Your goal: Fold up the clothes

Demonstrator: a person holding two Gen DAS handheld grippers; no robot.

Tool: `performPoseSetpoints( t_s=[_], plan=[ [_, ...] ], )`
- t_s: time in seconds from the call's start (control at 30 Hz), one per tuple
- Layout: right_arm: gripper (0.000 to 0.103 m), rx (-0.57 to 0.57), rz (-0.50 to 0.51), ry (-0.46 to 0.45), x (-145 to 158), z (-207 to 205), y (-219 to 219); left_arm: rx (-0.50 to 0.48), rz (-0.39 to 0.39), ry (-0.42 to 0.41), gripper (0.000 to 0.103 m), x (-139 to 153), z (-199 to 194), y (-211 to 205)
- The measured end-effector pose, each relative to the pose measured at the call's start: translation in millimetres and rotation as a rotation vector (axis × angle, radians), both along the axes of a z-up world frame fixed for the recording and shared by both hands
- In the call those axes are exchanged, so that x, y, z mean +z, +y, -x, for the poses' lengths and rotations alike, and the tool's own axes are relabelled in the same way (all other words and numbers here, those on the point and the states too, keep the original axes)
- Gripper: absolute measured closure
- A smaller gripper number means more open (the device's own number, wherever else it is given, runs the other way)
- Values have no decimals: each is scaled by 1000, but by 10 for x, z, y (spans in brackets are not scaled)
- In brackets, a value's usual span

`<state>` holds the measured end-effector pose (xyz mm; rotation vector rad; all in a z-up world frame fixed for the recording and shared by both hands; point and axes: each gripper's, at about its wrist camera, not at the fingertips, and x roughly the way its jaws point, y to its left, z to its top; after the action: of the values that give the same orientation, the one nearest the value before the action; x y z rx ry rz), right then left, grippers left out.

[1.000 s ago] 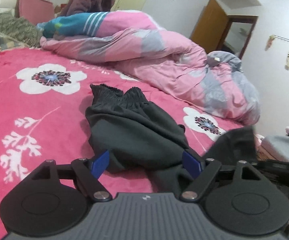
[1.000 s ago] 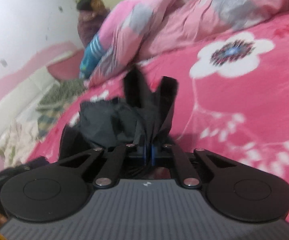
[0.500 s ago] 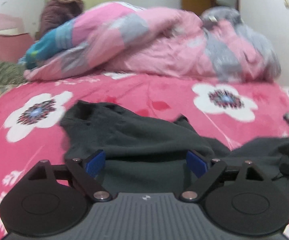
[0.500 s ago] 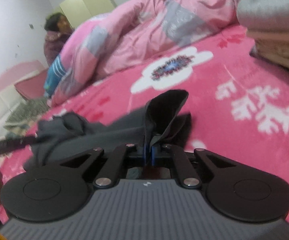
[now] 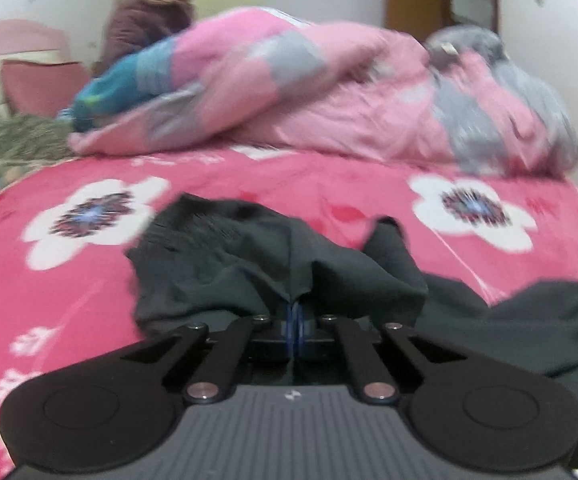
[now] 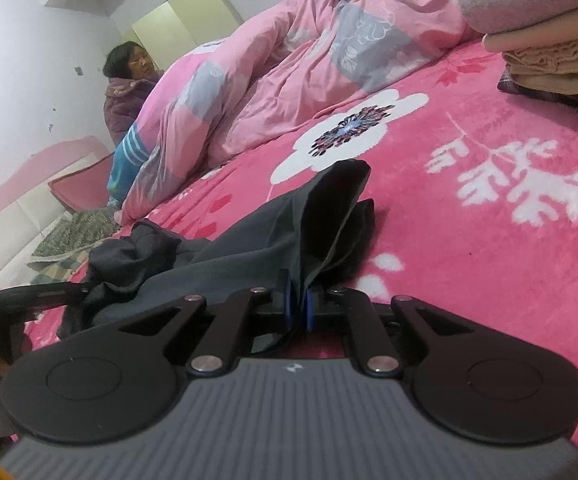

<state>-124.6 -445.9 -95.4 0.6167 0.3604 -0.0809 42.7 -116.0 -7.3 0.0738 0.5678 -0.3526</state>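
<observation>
While both tongs pinch it, dark garment (image 5: 249,264) spreads ahead.

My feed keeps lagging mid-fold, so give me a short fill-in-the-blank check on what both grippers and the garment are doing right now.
1. The left gripper is ____ on a fold of the dark garment.
2. The right gripper pinches the same ____ garment.
3. The garment lies on a pink bedspread printed with white ____.
4. Beyond it, a crumpled ____ quilt is heaped on the bed.

Missing words: shut; dark; flowers; pink
</observation>
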Motion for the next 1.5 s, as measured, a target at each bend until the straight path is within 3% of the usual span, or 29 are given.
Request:
performPoseSetpoints(
  t_s=[0.27,0.43,0.53,0.63,0.7,0.73,0.8,0.9,1.0,1.07,1.23,1.3,1.33,1.43,1.5],
  plan=[
    [95,17,-84,-23,160,222,-93,173,79,12,100,181,35,892],
    [89,-33,-5,26,427,379,-114,255,127,107,99,-20,-41,1304],
    [79,-24,45,2,664,363,-66,248,172,164,89,-138,-83,1442],
    [62,95,127,-26,907,129,153,249,247,186,75,-197,-58,1590],
    [43,219,195,-39,1015,-143,400,259,297,180,66,-206,-25,1693],
    [40,289,230,-45,1054,-312,554,266,317,175,60,-210,-4,1743],
    [24,419,299,-49,1107,-663,868,278,351,170,57,-219,26,1832],
    [17,583,394,-32,1113,-1231,1353,281,405,175,55,-237,15,1938],
    [14,715,461,-11,1087,-1777,1770,252,454,174,46,-256,-24,2004],
    [14,758,415,33,1033,-2090,1883,226,504,185,43,-284,-63,2035],
    [17,830,90,196,768,-2726,1785,171,593,208,43,-371,-142,2082],
    [58,880,58,233,700,-2742,1855,154,614,213,43,-409,-149,2099],
    [62,899,74,246,693,-2709,1915,146,629,215,43,-426,-142,2118],
    [88,953,159,255,758,-2513,2119,124,673,222,43,-477,-123,2175],
    [93,996,195,227,843,-2315,2265,120,699,241,43,-486,-115,2226]
  ],
)
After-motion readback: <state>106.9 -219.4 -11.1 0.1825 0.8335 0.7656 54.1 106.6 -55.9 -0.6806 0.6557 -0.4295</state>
